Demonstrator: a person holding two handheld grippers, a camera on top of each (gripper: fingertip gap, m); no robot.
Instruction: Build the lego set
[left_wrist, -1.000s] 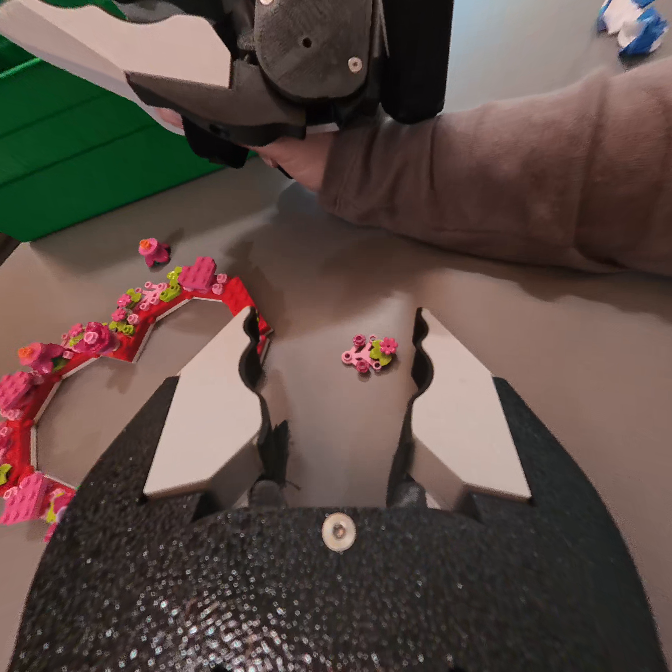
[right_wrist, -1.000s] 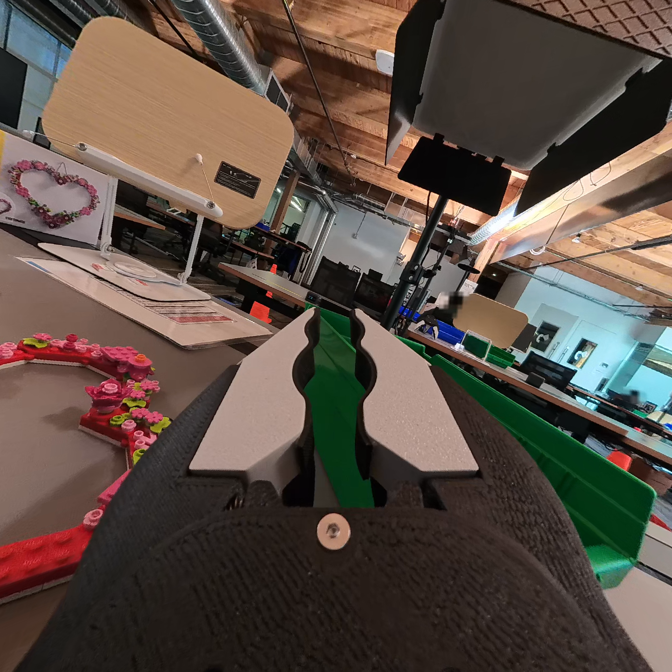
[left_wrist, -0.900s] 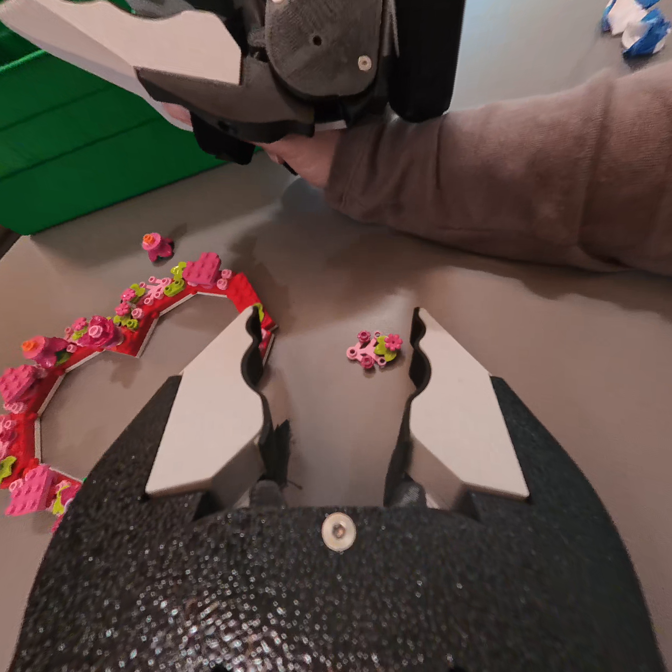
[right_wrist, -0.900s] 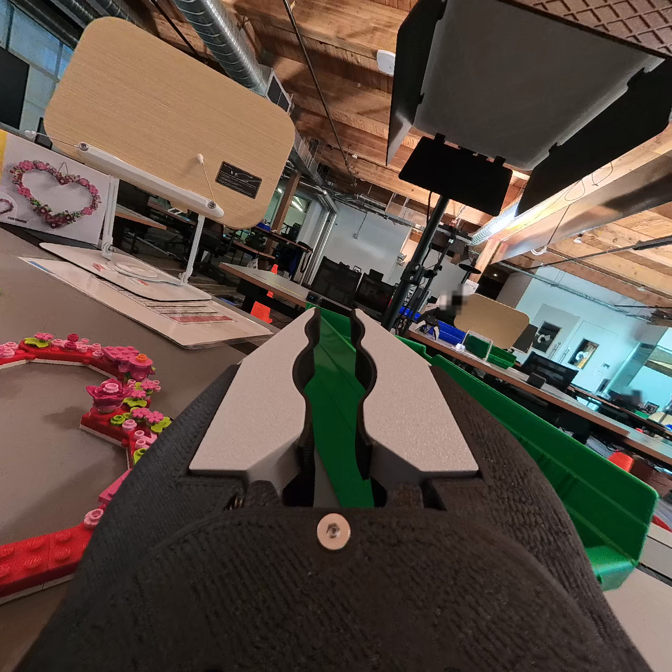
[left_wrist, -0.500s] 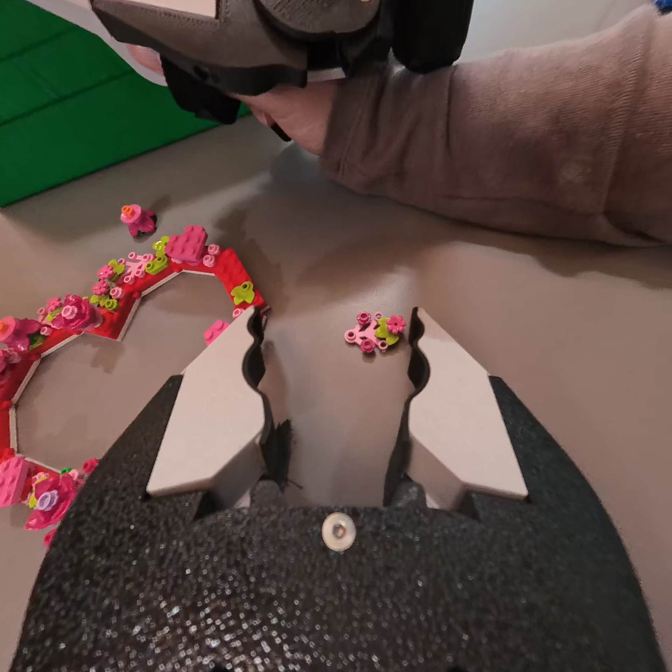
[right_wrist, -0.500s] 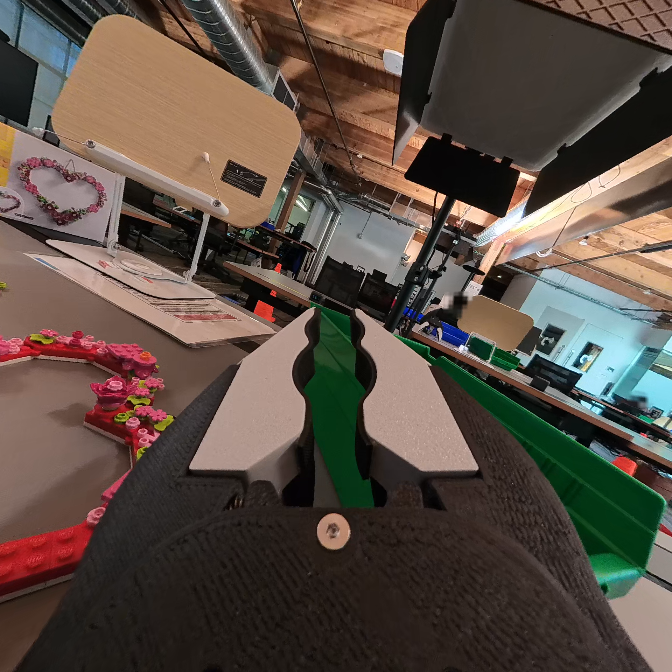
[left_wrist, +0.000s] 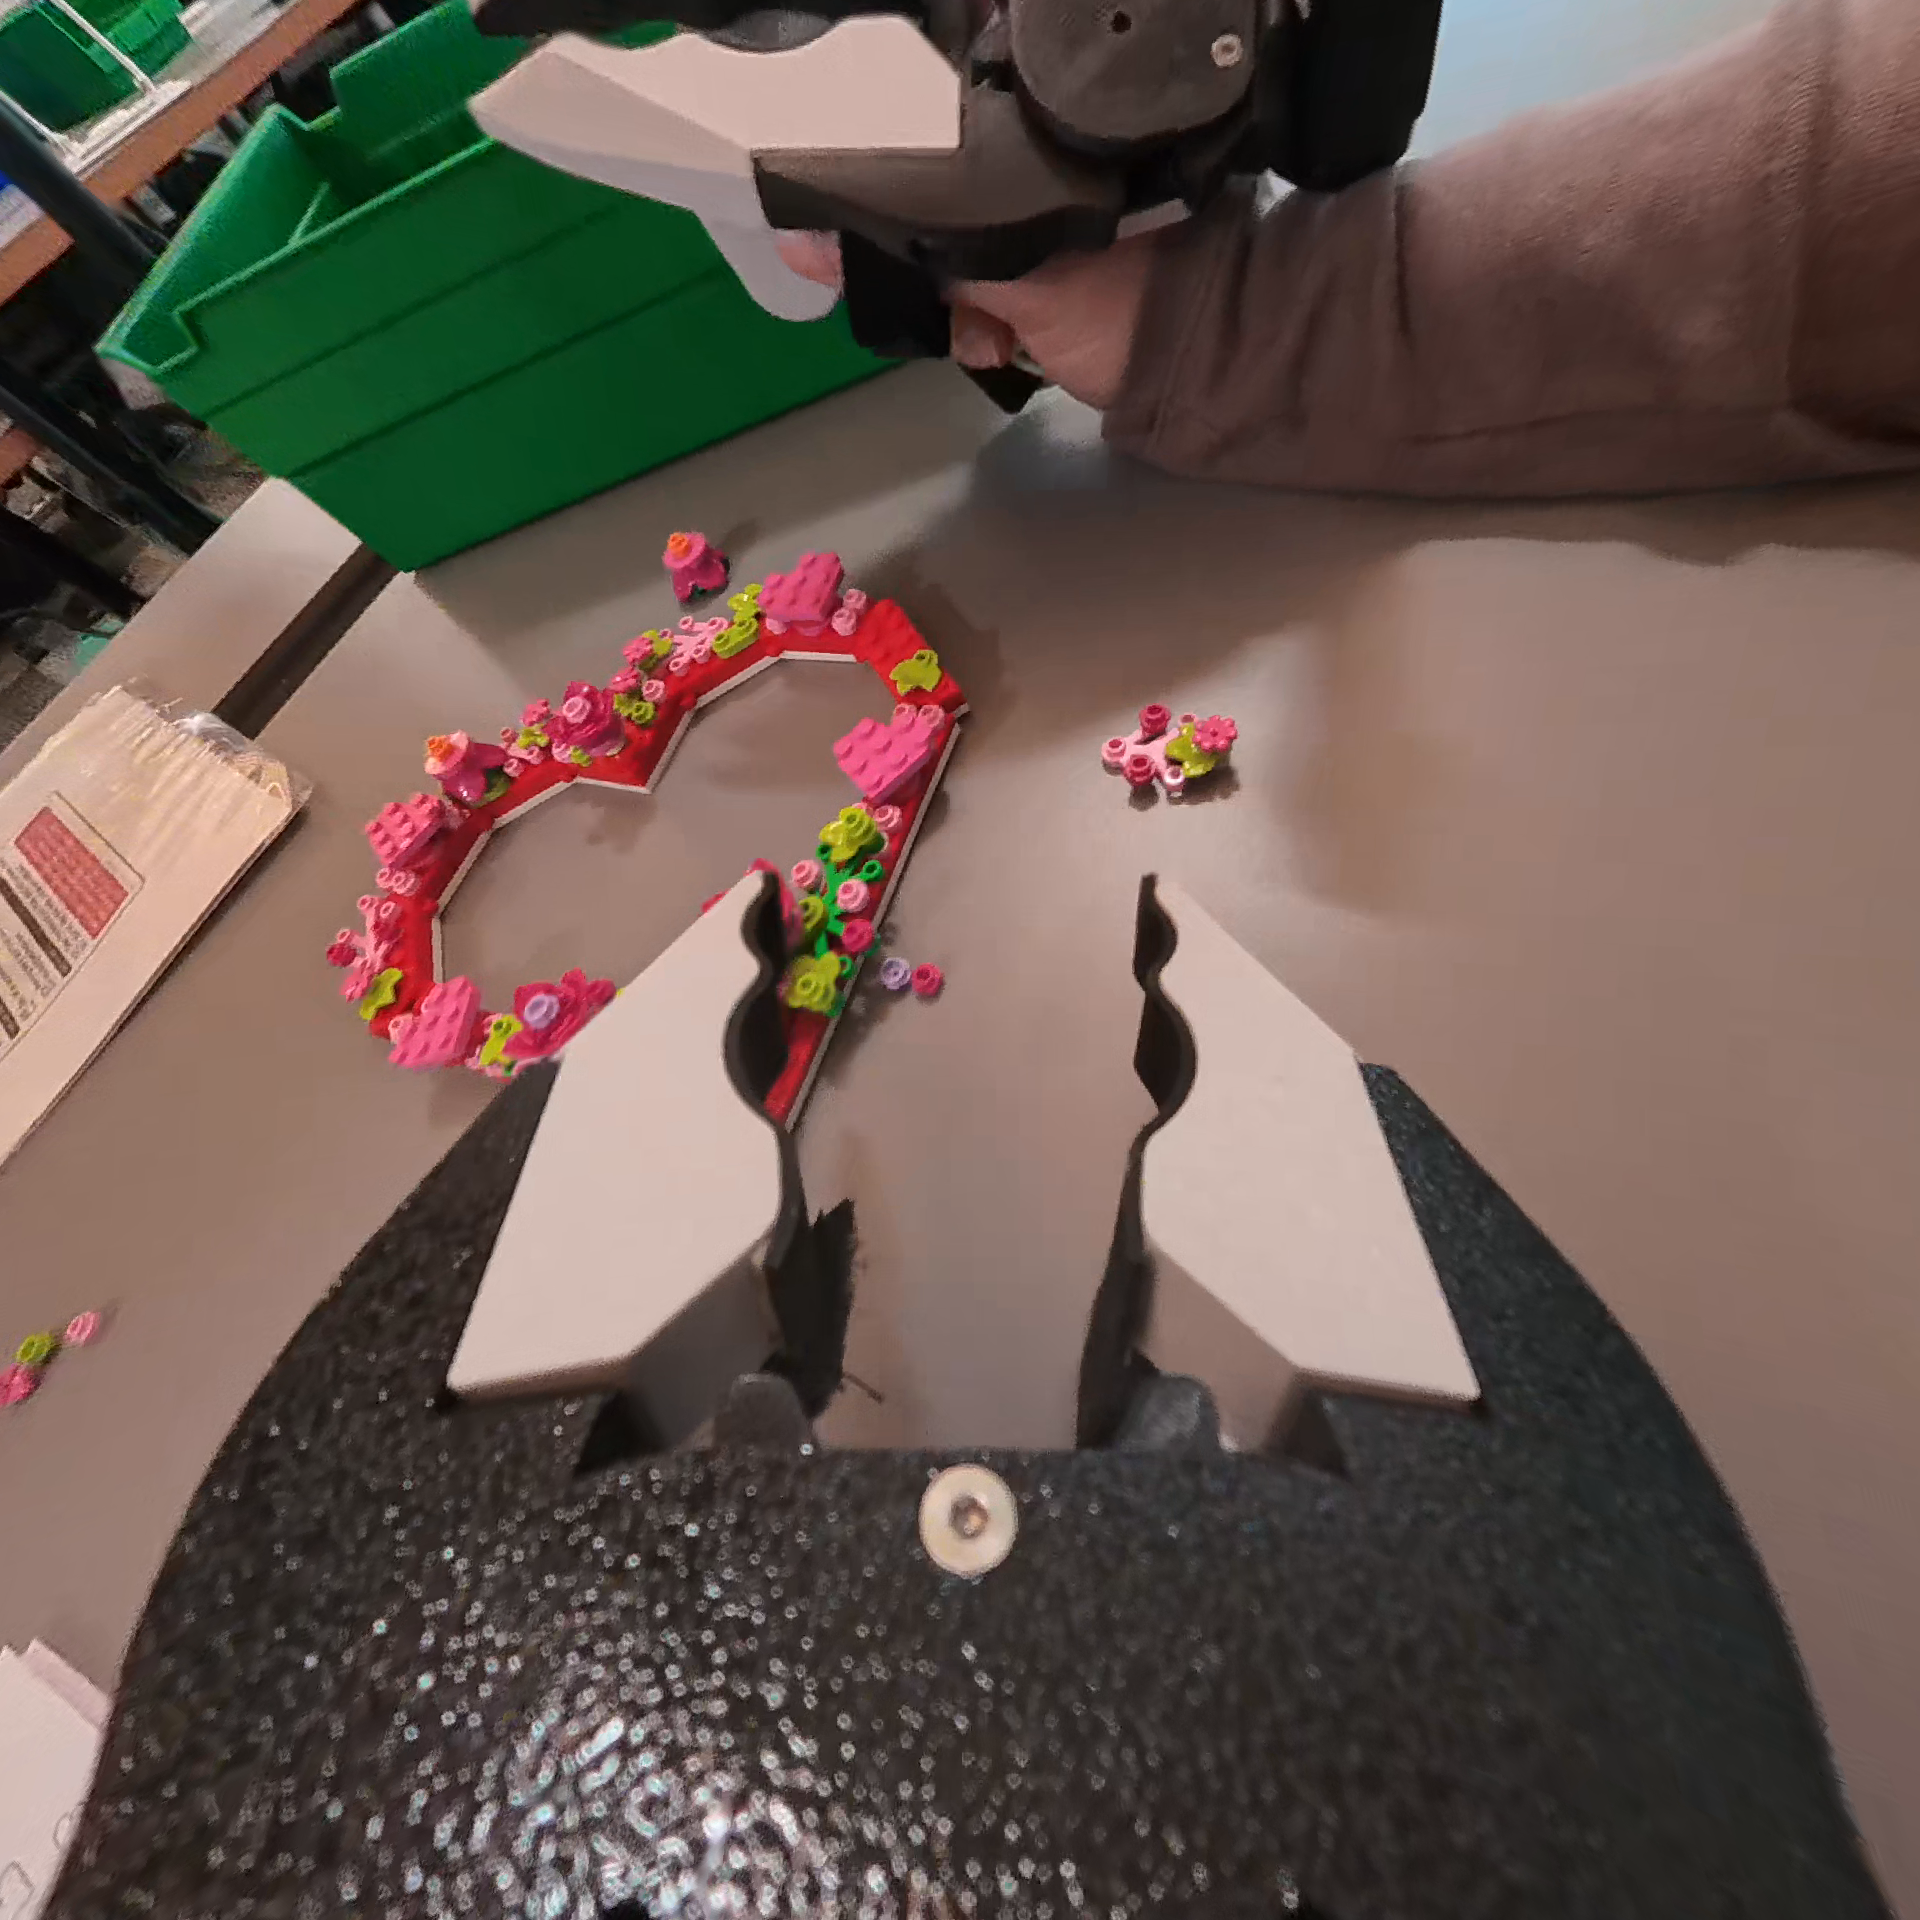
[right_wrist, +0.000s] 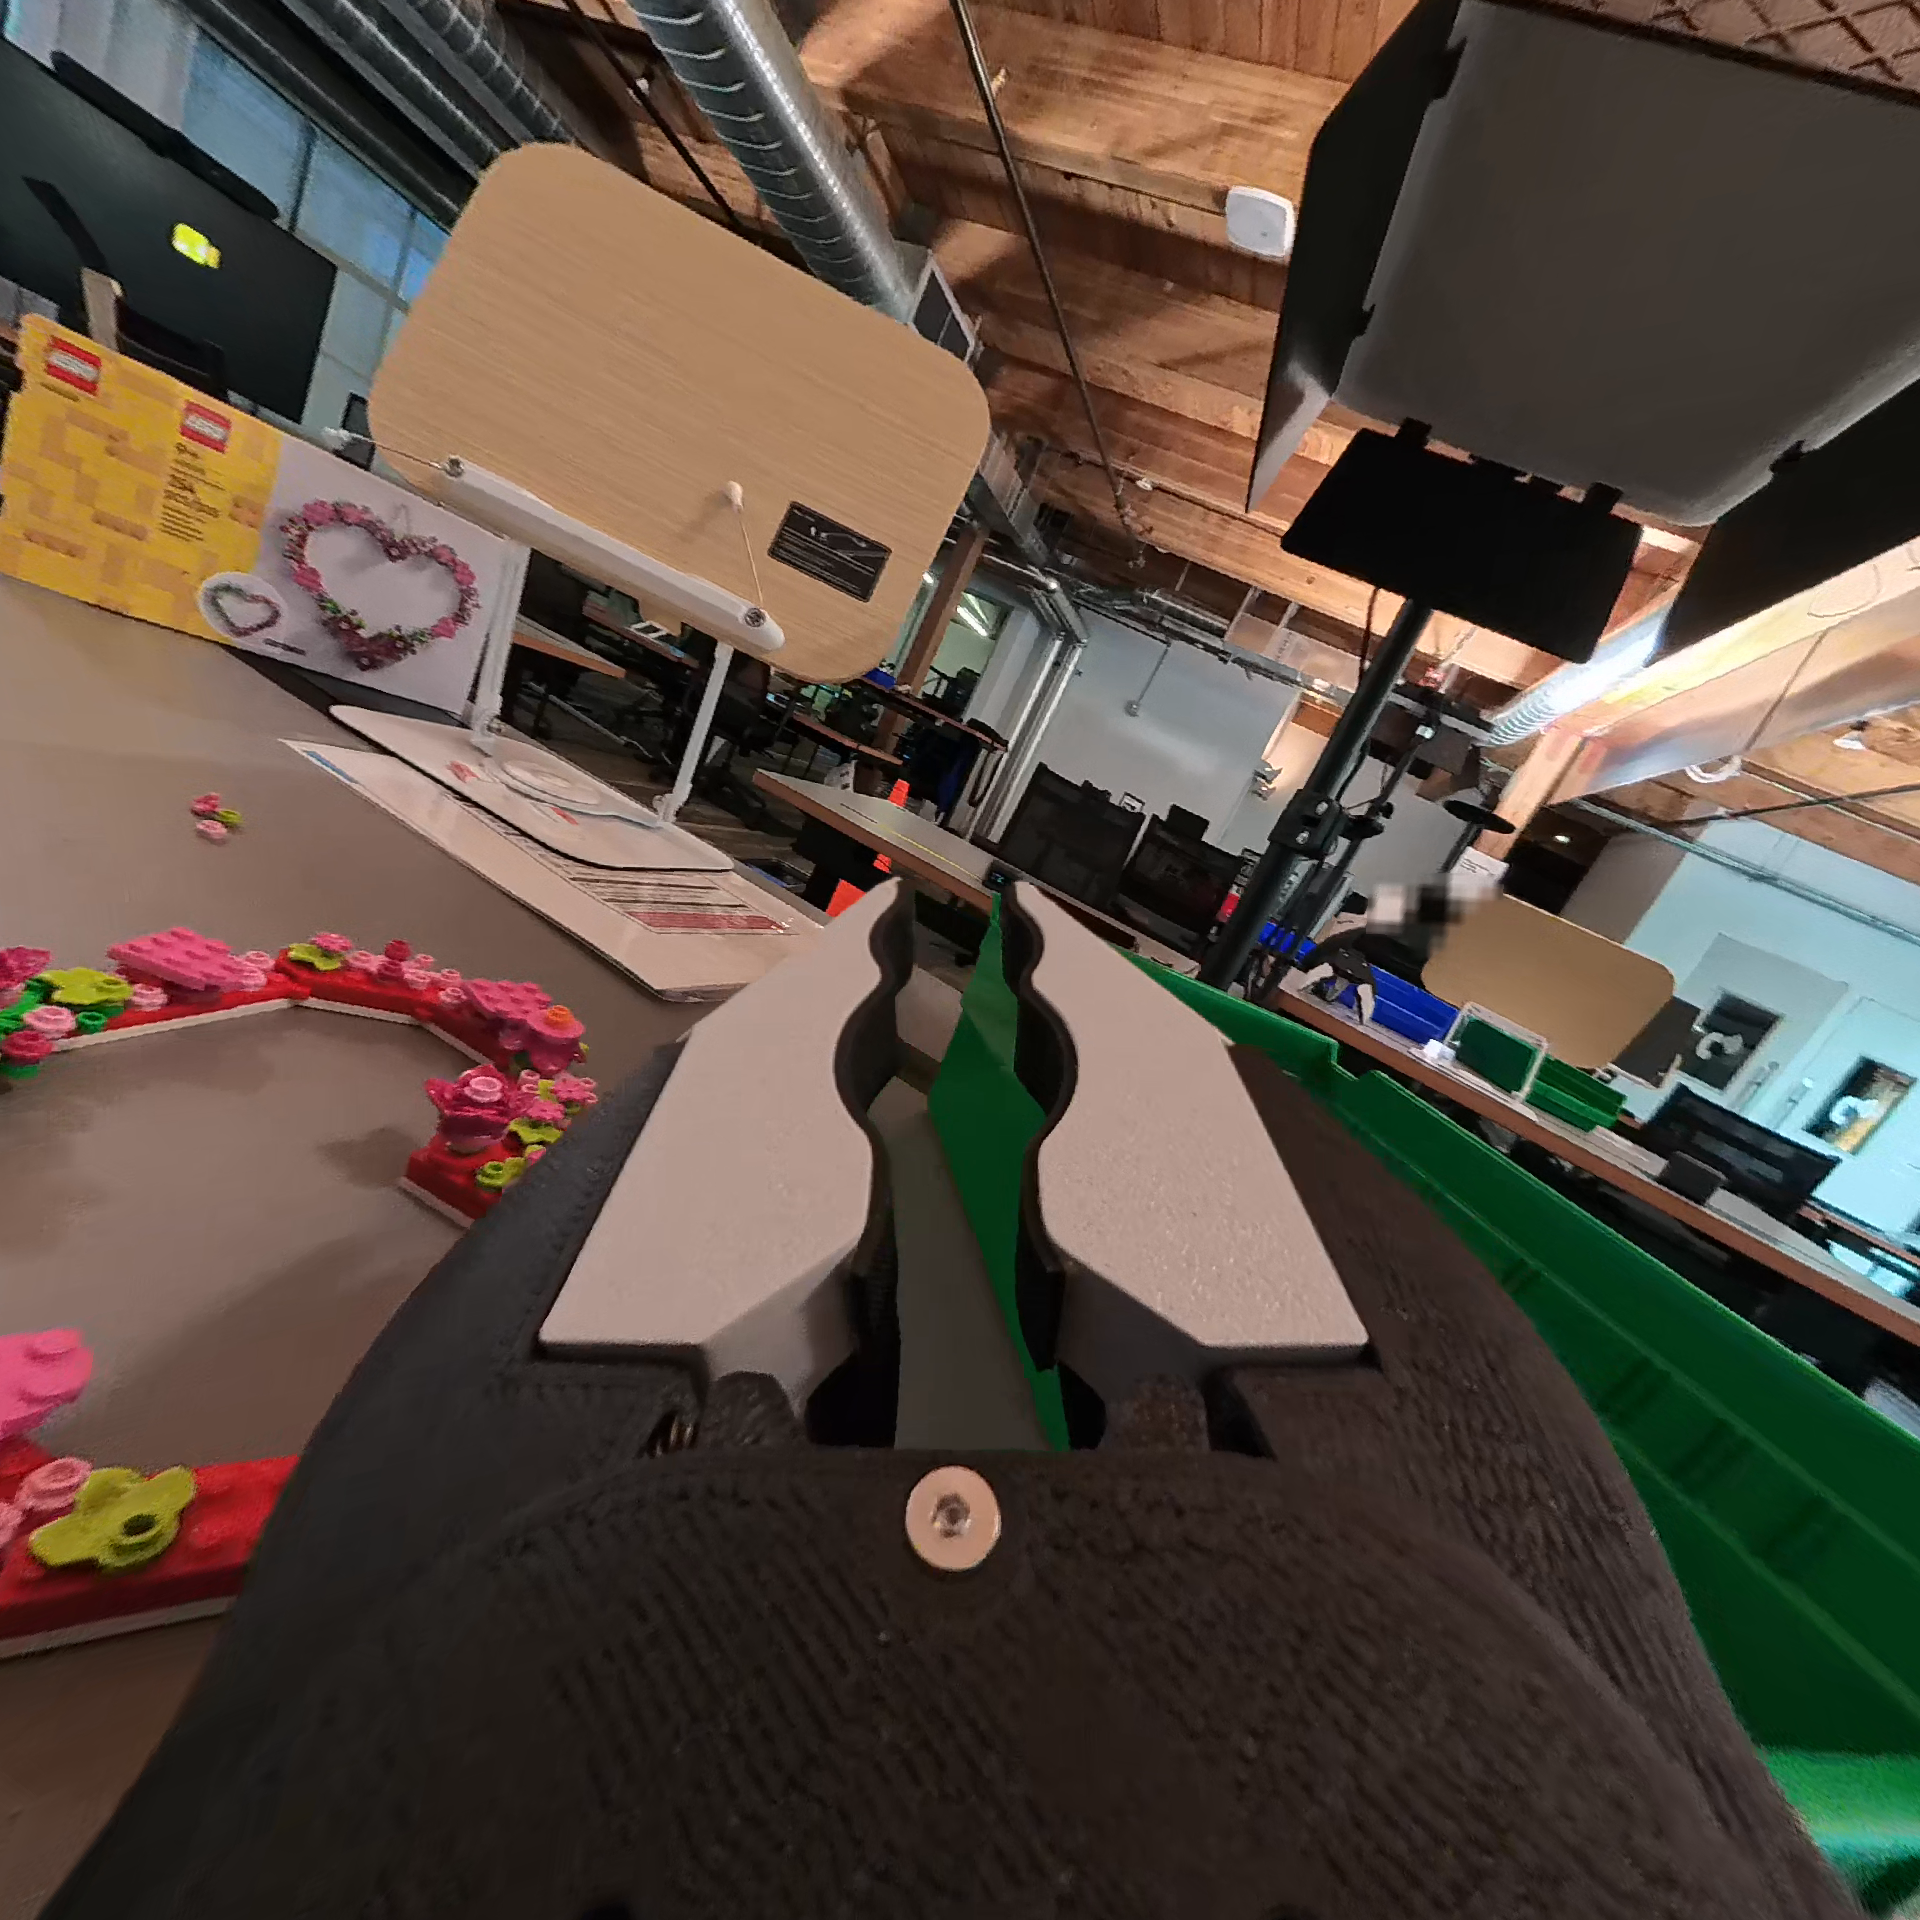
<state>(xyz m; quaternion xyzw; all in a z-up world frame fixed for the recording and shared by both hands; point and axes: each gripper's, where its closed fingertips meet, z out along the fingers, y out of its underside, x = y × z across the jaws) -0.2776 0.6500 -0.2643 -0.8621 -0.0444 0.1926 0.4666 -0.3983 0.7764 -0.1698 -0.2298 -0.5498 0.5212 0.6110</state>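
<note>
My landmark is the red heart frame (left_wrist: 665, 800) lying flat on the grey table (left_wrist: 1455, 935). It is the set I am building, and it already has lots of pink and green flowers stuck on top.

My left gripper (left_wrist: 951, 894) hangs above the table with its fingers spread wide and nothing in them. Its left finger sits over the near, right edge of the heart. To the right of the heart, well apart from it, lies a small pink flower cluster (left_wrist: 1172, 746). I think that is the piece I should pick up. Two tiny loose studs (left_wrist: 910, 977) lie just beside the heart's right edge.

My right gripper (right_wrist: 956, 920) is lifted off the table, on the far side of the heart, near the green bin (left_wrist: 468, 312). Its fingers are almost together with a thin gap, and I see nothing held in them.

What could go wrong? If I bring the left gripper down here, its left finger may bump the heart and knock flowers off or slide the frame. The cluster is small and flat, so the fingers may push it away and not grip it. I could also sweep the tiny studs off somewhere. A hard squeeze might pop the little flowers off the cluster.
</note>
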